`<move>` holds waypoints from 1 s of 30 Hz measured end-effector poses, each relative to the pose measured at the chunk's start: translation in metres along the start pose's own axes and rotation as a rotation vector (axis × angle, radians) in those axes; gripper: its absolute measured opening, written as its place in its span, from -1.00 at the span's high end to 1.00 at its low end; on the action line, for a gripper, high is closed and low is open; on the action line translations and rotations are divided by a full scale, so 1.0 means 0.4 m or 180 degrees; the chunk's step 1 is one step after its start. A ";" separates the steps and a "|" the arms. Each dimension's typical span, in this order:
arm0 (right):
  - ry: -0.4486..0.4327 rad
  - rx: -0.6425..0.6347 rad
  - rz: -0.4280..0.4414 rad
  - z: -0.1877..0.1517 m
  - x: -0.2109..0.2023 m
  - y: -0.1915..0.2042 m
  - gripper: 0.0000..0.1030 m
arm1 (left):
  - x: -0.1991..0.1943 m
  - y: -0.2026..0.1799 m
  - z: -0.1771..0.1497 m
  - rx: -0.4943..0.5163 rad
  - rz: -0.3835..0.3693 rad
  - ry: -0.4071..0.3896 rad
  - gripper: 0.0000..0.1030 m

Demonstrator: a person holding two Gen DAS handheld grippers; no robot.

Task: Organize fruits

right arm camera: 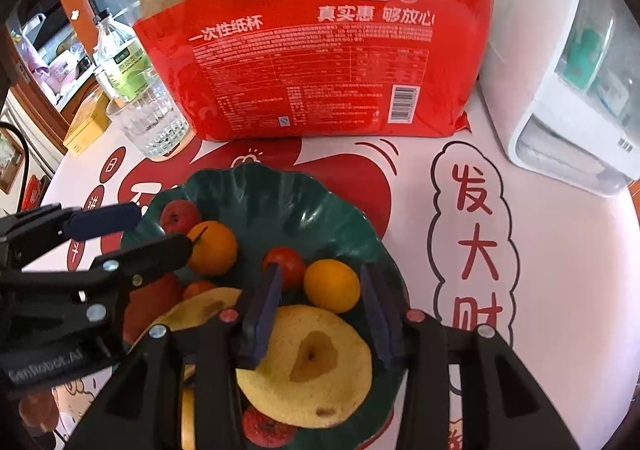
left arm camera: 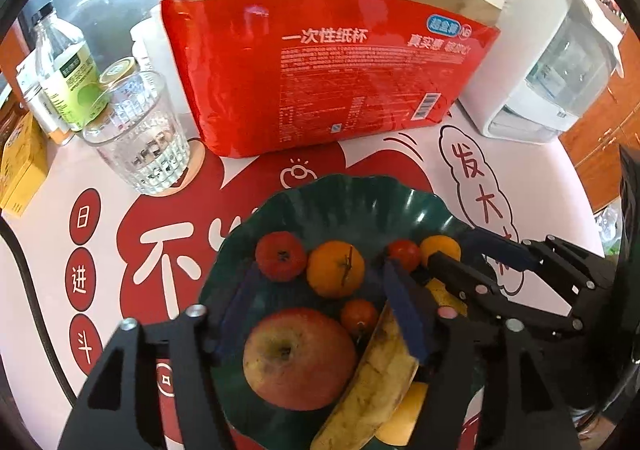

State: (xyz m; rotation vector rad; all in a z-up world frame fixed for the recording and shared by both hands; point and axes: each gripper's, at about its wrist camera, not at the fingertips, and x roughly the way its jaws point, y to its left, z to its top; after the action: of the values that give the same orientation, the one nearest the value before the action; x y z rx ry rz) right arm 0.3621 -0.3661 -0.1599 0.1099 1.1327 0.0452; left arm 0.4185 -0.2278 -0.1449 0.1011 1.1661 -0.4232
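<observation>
Nine or so fruits (left arm camera: 299,358), red, orange and blotched yellow, lay heaped in our green scalloped dish (left arm camera: 352,202) on the table. Left gripper (left arm camera: 320,310) and right gripper (right arm camera: 320,314) hung released, grasping nothing.

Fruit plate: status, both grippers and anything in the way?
Left gripper open over the apple. Right gripper open over the yellow fruit. All fruit on the green plate. Banana crowds the apple.
</observation>
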 end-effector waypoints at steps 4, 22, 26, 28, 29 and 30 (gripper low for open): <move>-0.0056 0.0038 0.0030 -0.001 -0.017 -0.002 0.17 | -0.023 0.003 -0.003 -0.0021 0.0006 -0.0039 -0.48; -0.0164 0.0058 -0.0013 -0.050 -0.103 0.026 0.17 | -0.163 0.006 -0.061 -0.0096 0.0233 -0.0178 -0.76; -0.0173 0.0055 0.0004 -0.084 -0.130 0.041 0.14 | -0.198 0.007 -0.101 -0.0121 0.0265 -0.0203 -0.79; -0.0185 0.0054 0.0029 -0.105 -0.145 0.048 0.07 | -0.211 0.005 -0.121 -0.0126 0.0266 -0.0207 -0.79; -0.0196 0.0052 0.0035 -0.119 -0.156 0.054 0.03 | -0.224 0.004 -0.138 -0.0131 0.0261 -0.0212 -0.79; -0.0206 0.0052 0.0038 -0.128 -0.163 0.058 0.01 | -0.230 0.001 -0.147 -0.0134 0.0261 -0.0216 -0.79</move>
State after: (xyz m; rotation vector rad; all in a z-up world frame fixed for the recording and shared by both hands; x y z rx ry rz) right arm 0.2886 -0.3459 -0.1200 0.1316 1.0679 0.0427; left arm 0.3377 -0.1851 -0.0849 0.0967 1.0995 -0.3272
